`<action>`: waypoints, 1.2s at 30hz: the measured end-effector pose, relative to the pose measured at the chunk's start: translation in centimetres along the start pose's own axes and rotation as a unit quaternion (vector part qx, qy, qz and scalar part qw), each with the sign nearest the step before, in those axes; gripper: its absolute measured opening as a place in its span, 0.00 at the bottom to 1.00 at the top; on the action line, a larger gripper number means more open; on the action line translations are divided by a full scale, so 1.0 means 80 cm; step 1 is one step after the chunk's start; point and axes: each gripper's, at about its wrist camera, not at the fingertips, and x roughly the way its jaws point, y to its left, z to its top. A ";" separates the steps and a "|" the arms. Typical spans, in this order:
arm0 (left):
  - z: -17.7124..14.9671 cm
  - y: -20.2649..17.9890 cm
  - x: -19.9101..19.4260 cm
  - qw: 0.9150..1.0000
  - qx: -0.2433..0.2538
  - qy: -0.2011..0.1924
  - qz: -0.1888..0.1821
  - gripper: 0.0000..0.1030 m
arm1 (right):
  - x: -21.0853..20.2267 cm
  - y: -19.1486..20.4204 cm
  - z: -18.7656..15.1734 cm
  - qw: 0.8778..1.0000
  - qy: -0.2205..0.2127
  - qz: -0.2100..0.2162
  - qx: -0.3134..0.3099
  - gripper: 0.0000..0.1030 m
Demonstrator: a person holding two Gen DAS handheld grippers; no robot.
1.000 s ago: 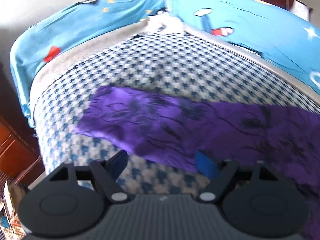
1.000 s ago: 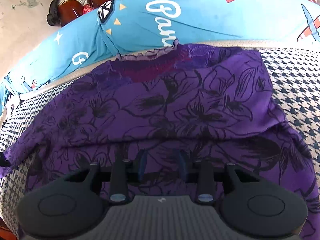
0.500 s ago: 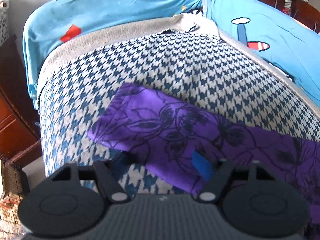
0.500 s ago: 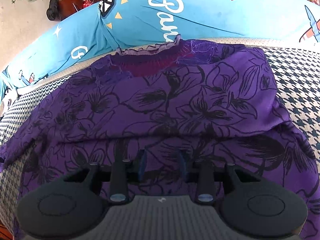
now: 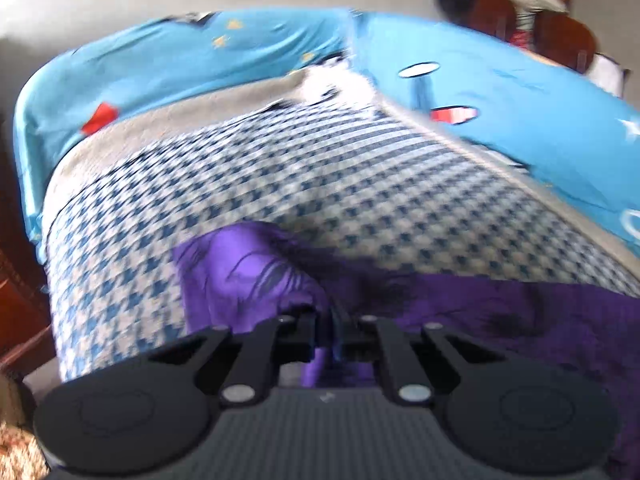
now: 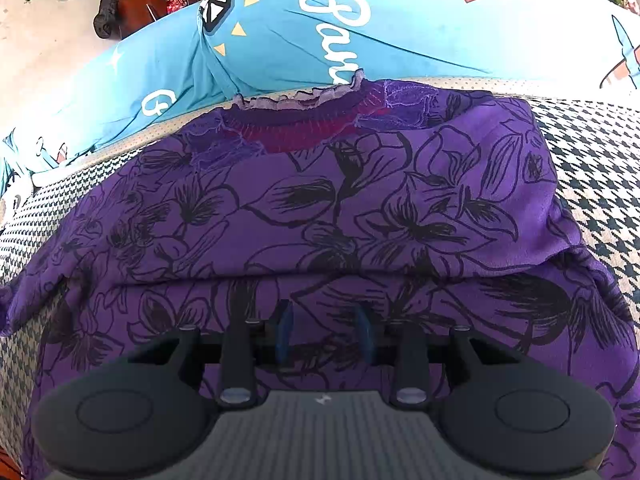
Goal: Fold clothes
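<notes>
A purple floral garment (image 6: pixel 360 200) lies spread on a houndstooth sofa cover (image 6: pixel 592 152), its frilled neckline (image 6: pixel 304 104) toward the back cushions. One fold runs across it just ahead of my right gripper (image 6: pixel 324 336), which stands open low over the cloth; its blue pads (image 6: pixel 284 336) are apart with fabric showing between them. In the left wrist view the garment's sleeve end (image 5: pixel 248 264) is bunched and lifted. My left gripper (image 5: pixel 329 336) is shut on that purple cloth, jaws pressed together. The left wrist view is blurred.
Blue printed cushions (image 5: pixel 180 60) (image 6: pixel 300 48) line the back of the sofa. The houndstooth cover (image 5: pixel 280 168) stretches ahead of the left gripper. Dark wooden chairs (image 5: pixel 532 28) (image 6: pixel 144 4) stand behind. Wooden furniture (image 5: pixel 16 300) lies off the sofa's left edge.
My left gripper went from open to shut on the garment's left end, and the cloth there is now bunched and raised. The right gripper has barely moved.
</notes>
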 end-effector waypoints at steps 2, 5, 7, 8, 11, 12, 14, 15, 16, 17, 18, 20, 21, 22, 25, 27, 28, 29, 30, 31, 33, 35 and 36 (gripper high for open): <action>-0.004 -0.023 -0.014 0.999 0.029 -0.009 -0.034 0.07 | 0.000 -0.001 0.000 1.000 0.000 0.000 0.001 0.33; -0.015 -0.064 -0.044 0.992 0.079 -0.013 -0.102 0.07 | 0.000 -0.002 0.001 1.000 -0.001 0.001 0.003 0.33; -0.030 -0.091 -0.065 0.982 0.117 -0.014 -0.147 0.07 | 0.000 -0.002 0.002 1.000 -0.002 0.001 0.003 0.33; -0.039 -0.104 -0.075 0.975 0.137 -0.012 -0.173 0.07 | -0.001 -0.002 0.002 1.000 -0.003 0.002 0.003 0.33; -0.067 -0.137 -0.108 0.947 0.203 -0.005 -0.249 0.08 | -0.001 -0.002 0.003 1.000 -0.004 0.003 0.004 0.33; -0.078 -0.147 -0.118 0.938 0.227 -0.007 -0.264 0.08 | -0.001 -0.002 0.003 1.000 -0.005 0.004 0.004 0.33; -0.099 -0.161 -0.130 0.922 0.264 -0.009 -0.282 0.17 | -0.002 -0.002 0.003 1.000 -0.006 0.004 0.004 0.33; -0.107 -0.163 -0.134 0.918 0.272 -0.005 -0.288 0.19 | -0.002 -0.002 0.004 1.000 -0.006 0.005 0.005 0.33; -0.112 -0.165 -0.136 0.915 0.276 0.001 -0.293 0.27 | -0.003 -0.003 0.004 1.000 -0.008 0.007 0.006 0.33; -0.116 -0.165 -0.138 0.913 0.279 0.004 -0.297 0.31 | -0.003 -0.003 0.005 1.000 -0.009 0.009 0.007 0.33; -0.117 -0.163 -0.139 0.912 0.280 0.004 -0.300 0.32 | -0.004 -0.003 0.005 1.000 -0.011 0.012 0.008 0.33; -0.115 -0.157 -0.142 0.912 0.276 -0.002 -0.304 0.40 | -0.006 -0.002 0.006 1.000 -0.015 0.017 0.008 0.33; -0.111 -0.153 -0.144 0.912 0.271 -0.005 -0.307 0.43 | -0.007 -0.001 0.007 1.000 -0.018 0.021 0.008 0.33; -0.107 -0.149 -0.146 0.913 0.265 -0.008 -0.309 0.47 | -0.007 0.000 0.008 0.999 -0.021 0.028 0.008 0.33; -0.091 -0.133 -0.154 0.916 0.243 -0.016 -0.317 0.55 | -0.009 0.007 0.009 0.998 -0.027 0.052 0.000 0.33; -0.080 -0.121 -0.159 0.914 0.227 -0.016 -0.335 0.63 | -0.011 0.017 0.009 0.997 -0.030 0.069 -0.011 0.33; -0.074 -0.115 -0.161 0.913 0.219 -0.016 -0.345 0.67 | -0.012 0.024 0.008 0.996 -0.031 0.078 -0.018 0.33; -0.068 -0.109 -0.164 0.911 0.210 -0.016 -0.354 0.68 | -0.012 0.030 0.007 0.995 -0.033 0.087 -0.025 0.33; -0.061 -0.105 -0.166 0.912 0.204 -0.020 -0.356 0.70 | -0.013 0.037 0.006 0.994 -0.034 0.096 -0.032 0.33; -0.053 -0.102 -0.166 0.916 0.200 -0.026 -0.346 0.74 | -0.014 0.043 0.006 0.993 -0.036 0.105 -0.038 0.33; -0.038 -0.098 -0.162 0.927 0.193 -0.035 -0.320 0.76 | -0.015 0.056 0.004 0.990 -0.039 0.123 -0.052 0.33; -0.026 -0.095 -0.151 0.936 0.190 -0.033 -0.294 0.76 | -0.017 0.069 0.003 0.987 -0.041 0.141 -0.066 0.33; -0.024 -0.094 -0.144 0.941 0.191 -0.028 -0.278 0.76 | -0.017 0.075 0.002 0.985 -0.043 0.150 -0.073 0.33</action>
